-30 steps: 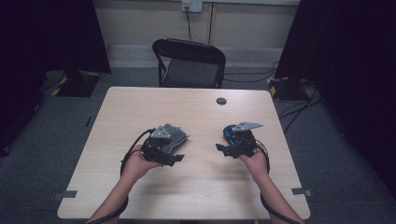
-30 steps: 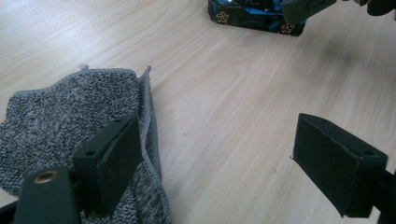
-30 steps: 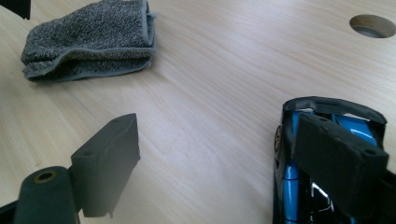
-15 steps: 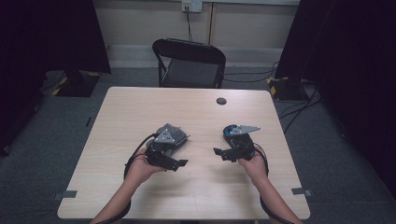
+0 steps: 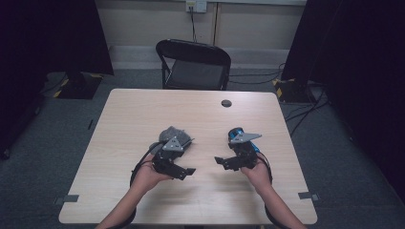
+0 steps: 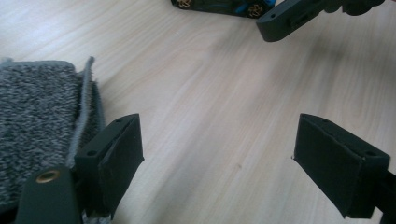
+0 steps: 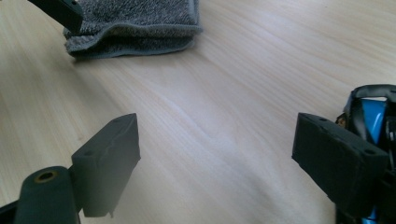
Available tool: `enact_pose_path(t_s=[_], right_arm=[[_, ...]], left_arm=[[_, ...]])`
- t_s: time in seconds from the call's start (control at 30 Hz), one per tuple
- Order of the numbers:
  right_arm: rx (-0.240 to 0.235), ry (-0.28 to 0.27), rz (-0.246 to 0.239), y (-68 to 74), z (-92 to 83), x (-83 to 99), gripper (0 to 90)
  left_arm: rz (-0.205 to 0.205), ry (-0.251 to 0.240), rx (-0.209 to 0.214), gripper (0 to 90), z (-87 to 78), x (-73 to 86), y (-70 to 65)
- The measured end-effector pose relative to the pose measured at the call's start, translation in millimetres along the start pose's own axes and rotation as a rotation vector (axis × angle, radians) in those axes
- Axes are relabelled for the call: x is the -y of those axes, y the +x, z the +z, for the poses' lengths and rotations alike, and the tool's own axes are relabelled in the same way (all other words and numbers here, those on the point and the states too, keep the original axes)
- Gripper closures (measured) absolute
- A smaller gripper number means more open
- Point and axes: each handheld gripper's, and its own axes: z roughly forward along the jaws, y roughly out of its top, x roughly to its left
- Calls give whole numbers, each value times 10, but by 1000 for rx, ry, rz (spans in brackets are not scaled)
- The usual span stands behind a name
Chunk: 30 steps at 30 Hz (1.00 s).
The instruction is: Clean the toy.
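Left gripper (image 6: 217, 154) and right gripper (image 7: 215, 154) both stand wide open, holding nothing, over the pale wooden table (image 5: 143, 114). The folded grey terry cloth (image 6: 37, 121) lies just beside the left gripper, partly hidden behind it and cut off at the frame's edge.

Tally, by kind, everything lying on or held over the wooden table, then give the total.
Folded grey cloth: 1
Blue and black object: 1
Small dark round object: 1
Hand-held grippers, left and right: 2
Total: 5
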Motion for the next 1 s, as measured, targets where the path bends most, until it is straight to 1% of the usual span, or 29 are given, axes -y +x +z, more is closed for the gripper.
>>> enact_pose_path(t_s=[0.13, 0.43, 0.5, 0.53, 0.57, 0.7, 0.77, 0.83, 0.87, 1.0], right_arm=[[-17, 6, 2, 35, 22, 21, 144], [-34, 22, -35, 122, 31, 25, 145], [-40, 28, -32, 134, 35, 37, 145], [-44, 30, -34, 138, 37, 42, 145], [-42, 35, -38, 149, 40, 50, 145], [-57, 40, -42, 183, 45, 75, 145], [-67, 43, -52, 203, 49, 90, 145], [-75, 47, -62, 227, 54, 107, 145], [-75, 50, -63, 238, 56, 114, 145], [-83, 64, -72, 270, 72, 149, 145]], left_arm=[[6, -3, 16, 153, 9, -1, -40], [22, 4, 19, 154, 46, 30, -111], [22, -2, 30, 154, 53, 38, -130], [35, 2, 25, 154, 53, 42, -146], [38, 0, 26, 154, 57, 46, -154], [45, 3, 32, 154, 79, 83, -181], [47, 4, 40, 153, 88, 105, -190], [52, 13, 39, 153, 96, 127, -204], [49, 12, 47, 153, 100, 135, -209], [56, 14, 52, 153, 106, 166, -239]])
